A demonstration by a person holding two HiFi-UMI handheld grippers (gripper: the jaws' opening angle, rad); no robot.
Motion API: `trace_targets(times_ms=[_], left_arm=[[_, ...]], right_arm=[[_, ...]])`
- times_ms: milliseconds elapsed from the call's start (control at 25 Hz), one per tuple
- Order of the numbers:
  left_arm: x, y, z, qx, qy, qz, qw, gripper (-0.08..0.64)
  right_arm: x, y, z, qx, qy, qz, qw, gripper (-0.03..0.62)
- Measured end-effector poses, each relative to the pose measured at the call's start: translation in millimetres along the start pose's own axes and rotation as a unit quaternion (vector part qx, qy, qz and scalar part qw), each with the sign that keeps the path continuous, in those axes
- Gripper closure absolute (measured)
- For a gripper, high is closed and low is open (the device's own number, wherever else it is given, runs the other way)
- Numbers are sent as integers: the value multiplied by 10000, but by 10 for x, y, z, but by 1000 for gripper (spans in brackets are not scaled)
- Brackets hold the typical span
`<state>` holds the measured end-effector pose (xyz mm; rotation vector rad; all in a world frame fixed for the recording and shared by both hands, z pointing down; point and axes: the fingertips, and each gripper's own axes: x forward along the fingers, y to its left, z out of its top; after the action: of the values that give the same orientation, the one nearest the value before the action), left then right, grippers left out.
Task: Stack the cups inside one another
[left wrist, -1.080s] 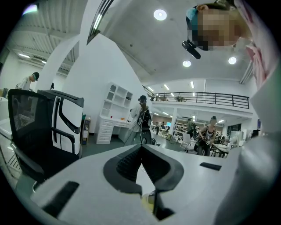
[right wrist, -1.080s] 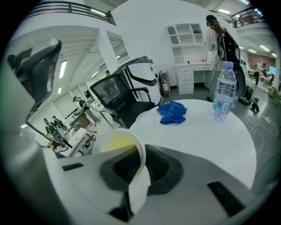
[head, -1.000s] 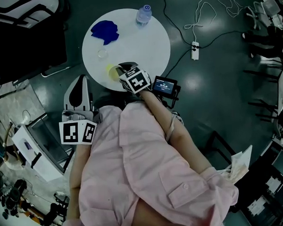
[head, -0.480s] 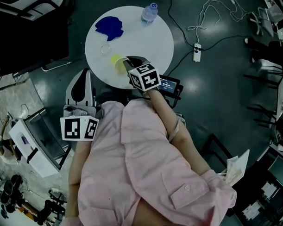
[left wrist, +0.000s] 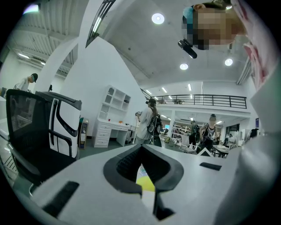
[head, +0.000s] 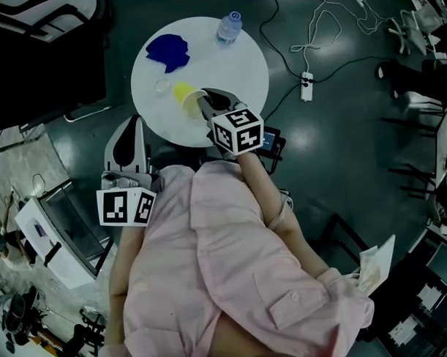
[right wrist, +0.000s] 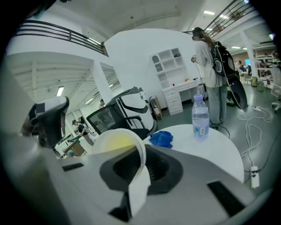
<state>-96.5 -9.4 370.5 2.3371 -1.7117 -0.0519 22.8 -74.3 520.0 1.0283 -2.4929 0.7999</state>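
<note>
My right gripper (head: 201, 103) is shut on the rim of a yellow cup (head: 182, 93). The cup hangs tilted above the near part of the round white table (head: 234, 64). In the right gripper view the cup (right wrist: 115, 141) lies on its side with its mouth toward the camera, and its wall is pinched between the jaws of that gripper (right wrist: 137, 173). A small clear cup (head: 162, 85) stands on the table just left of the yellow one. My left gripper (head: 128, 179) hangs low beside my body, off the table. Its jaws stand shut with nothing in them (left wrist: 147, 195).
A blue cloth (head: 168, 50) and a water bottle (head: 228, 25) are at the table's far side. A black-and-white office chair (head: 127, 144) stands left of the table, ahead of the left gripper. A power strip (head: 305, 85) and cables lie on the floor at right.
My right gripper has risen with the yellow cup and carried it further over the table, closer to the clear cup. The left gripper has stayed where it was.
</note>
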Motion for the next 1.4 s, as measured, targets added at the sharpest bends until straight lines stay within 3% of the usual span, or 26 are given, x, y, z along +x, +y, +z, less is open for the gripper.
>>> trace_targets(times_ms=[360,520,800,1160,1400], left_arm=[[25,-85,-31,87,109,-146,9998,551],[90,-76,29,150,-20,-175,9997,551],[81,-97,70,159,-13,-201,9997,551],[8,-119,-6,165,21,-205,9997,551],[27,-117,24,134,-15,-192,9997,551]], right_arm=[[-370,86,489,35,-861,-20,9963,552],[-577,183,891,-171,-1379,33,9903,552],[-865,443,1136,-608,-1671,83,9840,552],[-1204,486,1081,-782,-1852,-131,9795,552],[-1390,353,944,-638,-1855,-415,9797,552]])
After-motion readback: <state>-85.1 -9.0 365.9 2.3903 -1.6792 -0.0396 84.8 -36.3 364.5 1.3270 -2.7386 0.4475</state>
